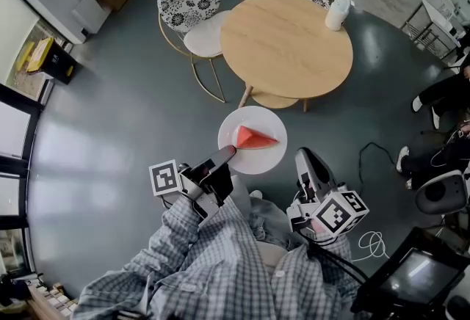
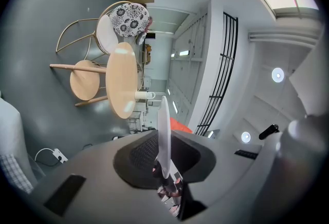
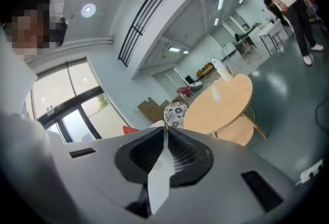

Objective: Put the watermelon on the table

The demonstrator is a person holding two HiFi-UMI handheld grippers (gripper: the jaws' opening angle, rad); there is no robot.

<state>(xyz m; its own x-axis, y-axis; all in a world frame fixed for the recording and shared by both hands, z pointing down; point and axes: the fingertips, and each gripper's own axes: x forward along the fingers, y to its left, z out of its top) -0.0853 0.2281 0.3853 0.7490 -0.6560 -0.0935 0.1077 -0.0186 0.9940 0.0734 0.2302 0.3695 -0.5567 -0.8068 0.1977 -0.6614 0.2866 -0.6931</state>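
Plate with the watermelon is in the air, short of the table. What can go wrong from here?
1. The plate is pinched only at its rim, with the left gripper and the right gripper on opposite edges. Uneven hands could tilt it or slip a pinch.
2. The watermelon lies loose on the plate, so a tilt may slide it onto the floor before it reaches the table.

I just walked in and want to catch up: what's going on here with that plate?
A person carries a white plate with a watermelon slice on it. The left gripper is clamped on one edge of the plate and the right gripper on the opposite edge. The plate is held above the floor, short of the round wooden table, so the watermelon is not yet on the table.
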